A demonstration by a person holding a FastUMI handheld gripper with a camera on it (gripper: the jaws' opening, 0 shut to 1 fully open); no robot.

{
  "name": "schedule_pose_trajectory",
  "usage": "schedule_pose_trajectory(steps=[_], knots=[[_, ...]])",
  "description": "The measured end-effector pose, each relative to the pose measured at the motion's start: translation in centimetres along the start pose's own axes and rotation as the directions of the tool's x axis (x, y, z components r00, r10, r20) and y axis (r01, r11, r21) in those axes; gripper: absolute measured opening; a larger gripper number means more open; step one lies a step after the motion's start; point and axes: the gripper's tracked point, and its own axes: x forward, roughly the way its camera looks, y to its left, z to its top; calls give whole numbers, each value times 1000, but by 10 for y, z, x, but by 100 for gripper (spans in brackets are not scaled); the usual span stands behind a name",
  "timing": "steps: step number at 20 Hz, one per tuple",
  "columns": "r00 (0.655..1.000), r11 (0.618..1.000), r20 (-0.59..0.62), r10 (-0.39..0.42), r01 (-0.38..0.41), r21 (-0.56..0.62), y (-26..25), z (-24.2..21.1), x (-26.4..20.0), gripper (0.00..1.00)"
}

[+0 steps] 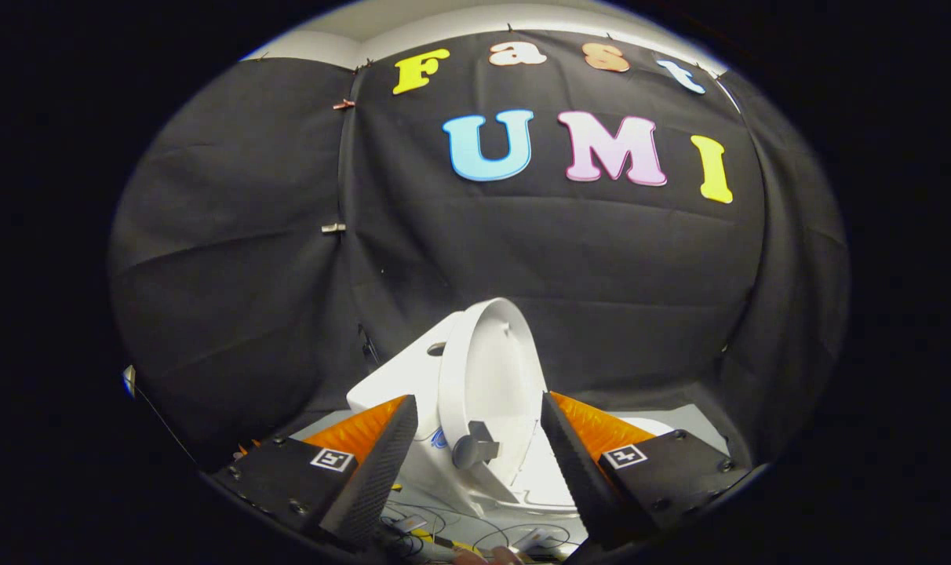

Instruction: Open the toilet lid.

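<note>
Gripper (479, 447) spread wide, holding nothing; fingers (373, 471) flank the toilet (401, 377) without touching it. Just ahead, between them, the white lid (491, 377) stands raised, nearly upright, inner face showing, with a grey tab (474, 447) at its near edge, probably a handle. Tank behind, against black wall (248, 275).

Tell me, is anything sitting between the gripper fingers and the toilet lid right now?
Nothing visible does. The toilet lid stands raised just ahead of the open gripper, in line with the gap between its fingers; a grey knob sticks out from its underside.
</note>
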Motion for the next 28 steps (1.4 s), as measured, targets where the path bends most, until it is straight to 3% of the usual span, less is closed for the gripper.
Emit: schedule_pose_trajectory(steps=[9,14,21,28], knots=[[982,999,184,-53,52,11,-51,81,-69,99],[965,994,241,-106,101,30,-87,103,-101,98],[916,985,363,-169,166,41,-128,136,-157,98],[888,978,412,-203,208,32,-151,144,-188,98]])
